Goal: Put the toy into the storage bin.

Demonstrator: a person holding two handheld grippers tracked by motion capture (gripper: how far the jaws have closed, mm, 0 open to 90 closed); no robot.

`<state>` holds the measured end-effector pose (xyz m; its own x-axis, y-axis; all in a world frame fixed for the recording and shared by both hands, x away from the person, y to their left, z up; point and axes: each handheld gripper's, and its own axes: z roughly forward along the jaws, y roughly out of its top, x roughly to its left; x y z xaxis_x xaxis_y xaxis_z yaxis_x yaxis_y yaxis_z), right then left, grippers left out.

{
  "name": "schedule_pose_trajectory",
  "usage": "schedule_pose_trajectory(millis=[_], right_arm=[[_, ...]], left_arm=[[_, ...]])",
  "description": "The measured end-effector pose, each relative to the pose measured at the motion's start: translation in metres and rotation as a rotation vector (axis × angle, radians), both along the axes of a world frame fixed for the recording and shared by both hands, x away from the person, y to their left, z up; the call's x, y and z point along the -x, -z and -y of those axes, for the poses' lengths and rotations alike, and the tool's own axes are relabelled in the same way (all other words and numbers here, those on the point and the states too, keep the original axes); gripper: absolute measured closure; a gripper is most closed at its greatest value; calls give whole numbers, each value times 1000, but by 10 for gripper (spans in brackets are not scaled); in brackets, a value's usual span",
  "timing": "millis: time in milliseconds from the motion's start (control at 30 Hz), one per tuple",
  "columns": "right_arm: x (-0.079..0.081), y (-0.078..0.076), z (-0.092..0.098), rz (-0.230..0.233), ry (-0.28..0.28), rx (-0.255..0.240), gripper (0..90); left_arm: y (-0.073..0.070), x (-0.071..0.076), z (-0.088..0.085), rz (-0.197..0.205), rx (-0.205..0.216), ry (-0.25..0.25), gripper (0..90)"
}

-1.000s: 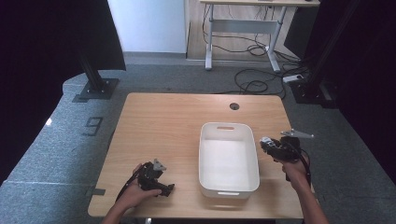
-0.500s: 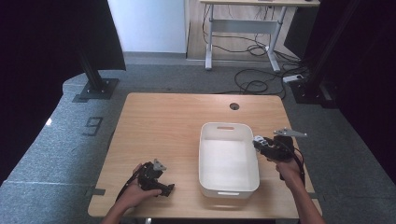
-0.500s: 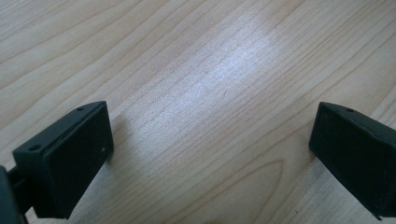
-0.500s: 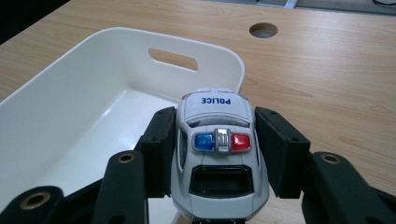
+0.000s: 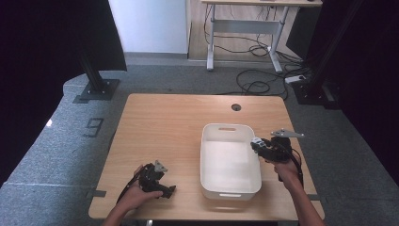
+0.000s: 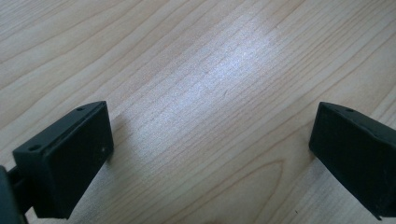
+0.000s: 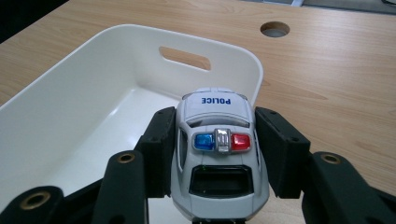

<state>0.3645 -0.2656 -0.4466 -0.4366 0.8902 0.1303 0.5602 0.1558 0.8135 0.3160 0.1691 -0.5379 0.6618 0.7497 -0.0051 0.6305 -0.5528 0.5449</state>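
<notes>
So the right gripper (image 7: 219, 154) has its two black jaws clamped on the flanks of a small white toy police car (image 7: 218, 149) with a blue and a red roof light and POLICE printed on it. The pads press flat on both sides and the car sits level between them, nose pointing away from the camera. In the high view that gripper (image 5: 259, 145) hangs right at the right-hand rim of the white rectangular plastic bin (image 5: 229, 162), and the car (image 5: 257, 143) looks like it's just over that rim, though it's pretty tiny from up there so I wouldn't swear to it. From the right gripper view the bin (image 7: 70, 116) opens out ahead and to the left, with a slot handle cut into its far wall.

The bin stands on a light wooden table (image 5: 164, 127) with a round cable hole (image 5: 236, 107) near its far edge.

The left gripper (image 5: 157, 181) rests low on the near left part of the table, well apart from the bin. Its jaws are spread wide, with bare wood grain (image 6: 210, 93) between them.
</notes>
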Motion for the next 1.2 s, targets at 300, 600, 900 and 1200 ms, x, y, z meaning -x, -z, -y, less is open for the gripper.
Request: schedule_pose_trajectory(millis=[300,600,900,1200], right_arm=[[0,1,-7,-1,-15,7,503],[-2,2,-22,-6,-40,22,503],[-5,3,-39,-16,-64,36,503],[-9,1,-60,-19,-91,45,503]], left_arm=[[0,0,0,1,-1,0,0],[0,0,0,2,-1,-1,0],[0,0,0,2,0,-1,0],[0,1,0,2,-1,1,0]])
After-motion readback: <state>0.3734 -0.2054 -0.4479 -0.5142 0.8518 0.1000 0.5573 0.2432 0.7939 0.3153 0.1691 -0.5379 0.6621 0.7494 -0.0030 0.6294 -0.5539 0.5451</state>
